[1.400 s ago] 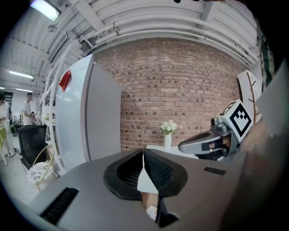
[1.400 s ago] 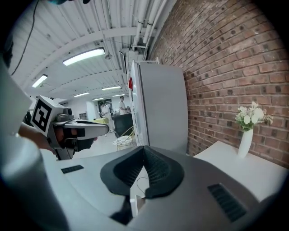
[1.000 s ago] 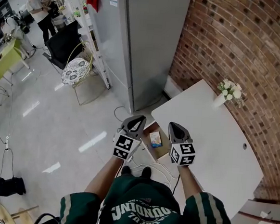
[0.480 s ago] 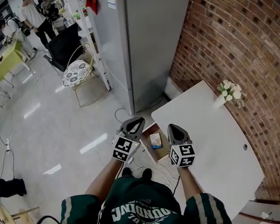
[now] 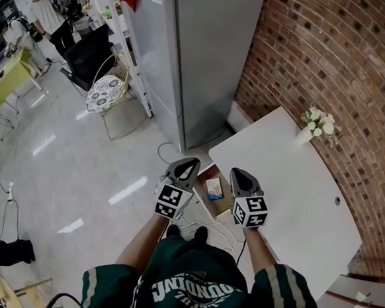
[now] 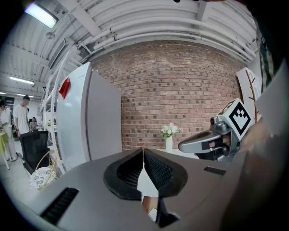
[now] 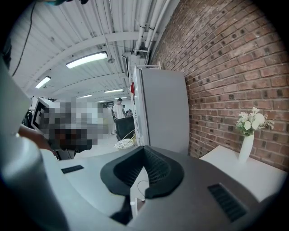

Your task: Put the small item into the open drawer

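An open wooden drawer (image 5: 222, 205) juts out from under the white table (image 5: 295, 198), low between my two grippers in the head view. A small blue and white packet (image 5: 214, 188) lies inside it. My left gripper (image 5: 192, 163) hovers just left of the drawer and is shut with nothing in it; its pads also meet at the tip in its own view (image 6: 143, 153). Just right of the drawer, over the table's corner, my right gripper (image 5: 235, 172) is also shut and empty (image 7: 144, 150). Its grey body (image 6: 201, 144) shows in the left gripper view.
A tall grey fridge (image 5: 203, 58) stands straight ahead against the brick wall (image 5: 333, 55). A white vase of flowers (image 5: 316, 126) sits at the table's far end. White cables (image 5: 206, 232) lie on the floor by my feet. A chair (image 5: 108, 90) and people (image 5: 44, 15) are at the far left.
Both grippers keep the same place either side of the drawer, still shut. The head view has shifted only slightly, and the people at the far left have moved a little.
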### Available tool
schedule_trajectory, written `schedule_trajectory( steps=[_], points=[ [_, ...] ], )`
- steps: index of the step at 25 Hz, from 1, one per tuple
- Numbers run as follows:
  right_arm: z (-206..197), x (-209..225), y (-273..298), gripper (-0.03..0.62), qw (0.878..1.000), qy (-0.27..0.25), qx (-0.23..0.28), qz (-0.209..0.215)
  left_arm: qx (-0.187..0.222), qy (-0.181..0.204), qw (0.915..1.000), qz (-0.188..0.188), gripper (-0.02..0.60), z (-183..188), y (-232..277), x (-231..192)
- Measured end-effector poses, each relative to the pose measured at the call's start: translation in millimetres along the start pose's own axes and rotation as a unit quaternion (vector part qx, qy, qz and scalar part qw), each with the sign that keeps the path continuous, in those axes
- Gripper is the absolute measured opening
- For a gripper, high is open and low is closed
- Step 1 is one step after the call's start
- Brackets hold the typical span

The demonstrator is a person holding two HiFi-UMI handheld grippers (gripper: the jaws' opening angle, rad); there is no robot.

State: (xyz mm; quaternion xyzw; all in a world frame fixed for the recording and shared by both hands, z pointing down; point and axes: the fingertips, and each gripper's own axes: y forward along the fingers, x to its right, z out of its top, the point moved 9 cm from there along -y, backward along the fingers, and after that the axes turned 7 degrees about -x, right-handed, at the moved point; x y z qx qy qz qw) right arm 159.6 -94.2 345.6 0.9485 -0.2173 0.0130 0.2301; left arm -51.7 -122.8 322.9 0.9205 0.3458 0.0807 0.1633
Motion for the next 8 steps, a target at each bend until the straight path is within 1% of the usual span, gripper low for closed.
schedule_trajectory(
  steps=[8],
  points=[
    [0.2, 1.6, 2.9, 0.025, 1.0, 0.0, -0.001, 0.002, -0.004, -0.003, 1.0, 0.0, 0.021, -2.3, 3.2, -2.0]
  ],
)
